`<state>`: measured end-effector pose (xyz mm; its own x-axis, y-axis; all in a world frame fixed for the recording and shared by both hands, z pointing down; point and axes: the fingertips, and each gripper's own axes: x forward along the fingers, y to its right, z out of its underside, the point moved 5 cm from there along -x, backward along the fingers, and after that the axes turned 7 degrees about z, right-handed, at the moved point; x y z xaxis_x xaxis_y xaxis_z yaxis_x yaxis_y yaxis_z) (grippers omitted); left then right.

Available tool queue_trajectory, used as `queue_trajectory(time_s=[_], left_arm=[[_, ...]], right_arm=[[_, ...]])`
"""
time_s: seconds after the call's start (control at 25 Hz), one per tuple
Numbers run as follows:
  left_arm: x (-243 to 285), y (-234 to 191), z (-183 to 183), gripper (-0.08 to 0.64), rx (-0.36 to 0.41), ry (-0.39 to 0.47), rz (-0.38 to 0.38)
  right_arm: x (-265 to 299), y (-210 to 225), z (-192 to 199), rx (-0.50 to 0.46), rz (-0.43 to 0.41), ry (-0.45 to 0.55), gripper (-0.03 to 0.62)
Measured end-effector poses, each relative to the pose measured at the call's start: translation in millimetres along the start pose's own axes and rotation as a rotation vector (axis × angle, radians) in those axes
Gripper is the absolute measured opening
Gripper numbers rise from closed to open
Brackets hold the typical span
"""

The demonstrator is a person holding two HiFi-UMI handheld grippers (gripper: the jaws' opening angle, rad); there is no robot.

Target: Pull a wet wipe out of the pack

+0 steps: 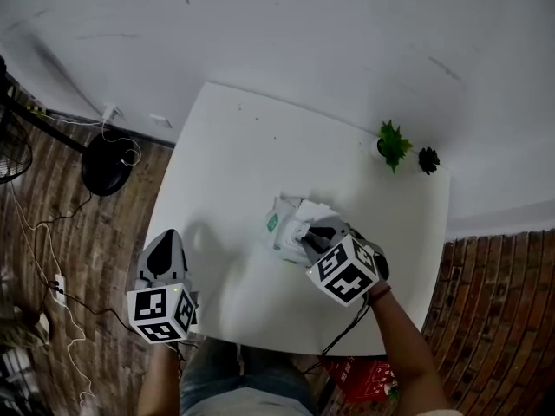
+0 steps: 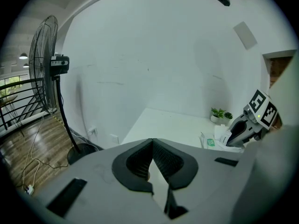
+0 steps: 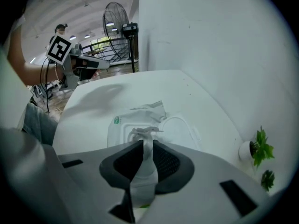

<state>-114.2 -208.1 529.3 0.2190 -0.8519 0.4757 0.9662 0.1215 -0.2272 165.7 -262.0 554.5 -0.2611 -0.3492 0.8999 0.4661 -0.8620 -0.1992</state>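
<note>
**Wipe pinched over the pack**

The table [image 1: 234,154] has wide open surface to the left of the pack and behind it. The left gripper [image 1: 165,243] hangs at the near-left edge, its jaws pressed together on nothing. The right gripper [image 1: 310,239] pinches the wipe [image 3: 147,148]. The wipe rises from the pack [image 3: 122,125], right of mid-table, whose lid [image 3: 180,127] is flipped open. Two plants [image 1: 395,144] stand at the far-right edge.

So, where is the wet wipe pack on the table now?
In the head view the wet wipe pack lies on the white table, slightly right of its middle, at the tip of the right gripper; the green plant stands farther back.
</note>
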Motion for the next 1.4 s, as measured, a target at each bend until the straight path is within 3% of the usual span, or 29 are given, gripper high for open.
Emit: queue_trajectory(time_s=[0.16,0.6,0.64,1.16,1.4], left_arm=[[2.5,0.6,-0.1,0.0,0.006,-0.005,0.004],[4.5,5.1,2.5,0.0,0.013,-0.021,0.02],[4.9,6.2,2.9,0.0,0.014,-0.022,0.022],[3.6,7.2,0.7,0.0,0.018,-0.025,0.027],[2.2,7.1,-1.4,0.0,0.017,-0.018,0.025]], right_arm=[[3.0,-1.9,-3.2,-0.044,0.028,-0.039,0.056],[6.1,-5.2,-2.1,-0.047,0.083,-0.072,0.028],[7.1,-6.0,-1.1,-0.039,0.08,-0.072,0.003],[1.1,-1.7,2.0,0.092,0.056,-0.006,0.002],[-4.3,0.9,-0.1,0.095,0.078,0.012,0.002]])
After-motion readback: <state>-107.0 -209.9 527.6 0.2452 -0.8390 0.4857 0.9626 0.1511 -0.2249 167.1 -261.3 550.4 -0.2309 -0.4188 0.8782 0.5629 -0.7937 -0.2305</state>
